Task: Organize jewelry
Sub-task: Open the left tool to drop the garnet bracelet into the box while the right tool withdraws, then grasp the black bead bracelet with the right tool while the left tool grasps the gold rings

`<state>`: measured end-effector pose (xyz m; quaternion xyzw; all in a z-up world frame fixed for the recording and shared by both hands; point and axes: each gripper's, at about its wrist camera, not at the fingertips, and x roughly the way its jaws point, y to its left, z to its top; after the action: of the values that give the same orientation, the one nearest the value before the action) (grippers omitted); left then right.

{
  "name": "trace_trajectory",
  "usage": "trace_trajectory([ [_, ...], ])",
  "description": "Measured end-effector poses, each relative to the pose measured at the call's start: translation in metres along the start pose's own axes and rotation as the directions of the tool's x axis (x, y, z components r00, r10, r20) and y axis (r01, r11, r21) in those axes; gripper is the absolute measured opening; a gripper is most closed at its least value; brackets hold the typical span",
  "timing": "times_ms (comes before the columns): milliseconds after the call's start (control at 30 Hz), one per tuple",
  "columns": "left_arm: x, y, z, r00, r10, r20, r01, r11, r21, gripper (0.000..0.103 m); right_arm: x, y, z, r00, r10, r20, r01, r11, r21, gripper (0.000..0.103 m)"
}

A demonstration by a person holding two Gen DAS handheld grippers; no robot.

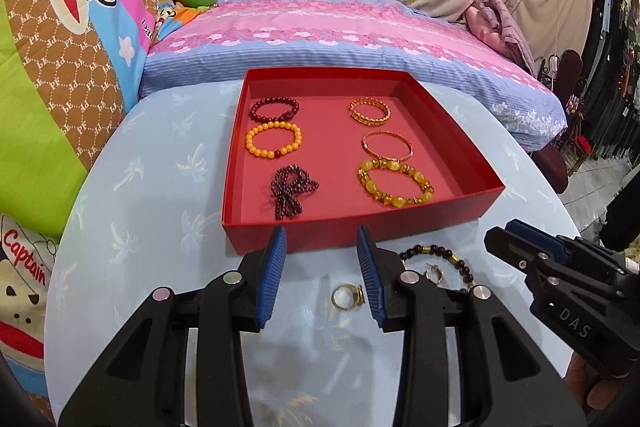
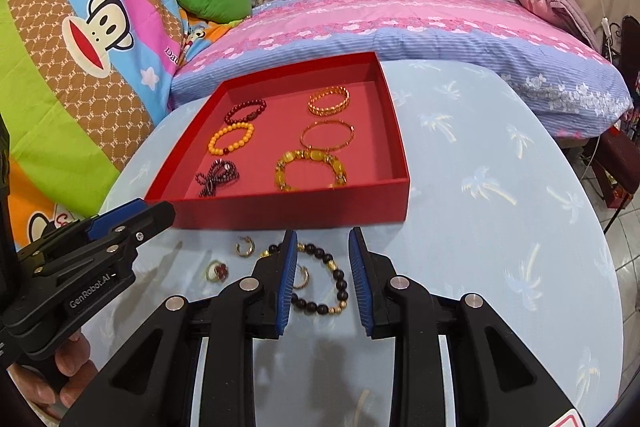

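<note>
A red tray (image 1: 456,163) (image 2: 400,155) on the round blue table holds several bracelets, among them a yellow bead bracelet (image 1: 274,139) and a dark bead cluster (image 1: 292,193). In front of the tray lie a gold ring (image 1: 349,297) (image 2: 217,271), a black and gold bead bracelet (image 1: 448,259) (image 2: 328,283) and two small hoop earrings (image 2: 244,247) (image 2: 302,277). My left gripper (image 1: 322,243) is open and empty, with the ring between its fingers. My right gripper (image 2: 323,237) is open and empty over the black bracelet.
The round table (image 2: 500,227) has a light blue palm-print cloth. A bed with a pink and blue cover (image 1: 340,27) stands just behind it. Cartoon-print bedding (image 1: 60,67) rises at the left. Chairs and hanging clothes (image 1: 608,107) stand at the right.
</note>
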<state>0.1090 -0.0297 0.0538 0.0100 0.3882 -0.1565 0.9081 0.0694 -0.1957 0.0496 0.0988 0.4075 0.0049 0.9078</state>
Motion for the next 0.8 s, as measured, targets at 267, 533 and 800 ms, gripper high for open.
trace_trajectory([
  [267, 0.004, -0.003, -0.016, 0.999, 0.001, -0.032, -0.001, 1.000, -0.003, 0.035, 0.015, -0.002, -0.017, 0.999, -0.015, -0.049, 0.015, 1.000, -0.001, 0.027],
  [533, 0.012, -0.001, -0.027, 0.998, 0.005, -0.062, -0.006, 1.000, -0.013, 0.035, 0.031, -0.001, -0.020, 0.997, -0.035, -0.067, 0.035, 0.999, -0.012, 0.027],
  [800, 0.020, 0.002, -0.031, 0.997, 0.007, -0.083, -0.009, 1.000, -0.019, 0.035, 0.043, 0.005, -0.022, 0.995, -0.055, -0.083, 0.052, 0.998, -0.036, 0.027],
])
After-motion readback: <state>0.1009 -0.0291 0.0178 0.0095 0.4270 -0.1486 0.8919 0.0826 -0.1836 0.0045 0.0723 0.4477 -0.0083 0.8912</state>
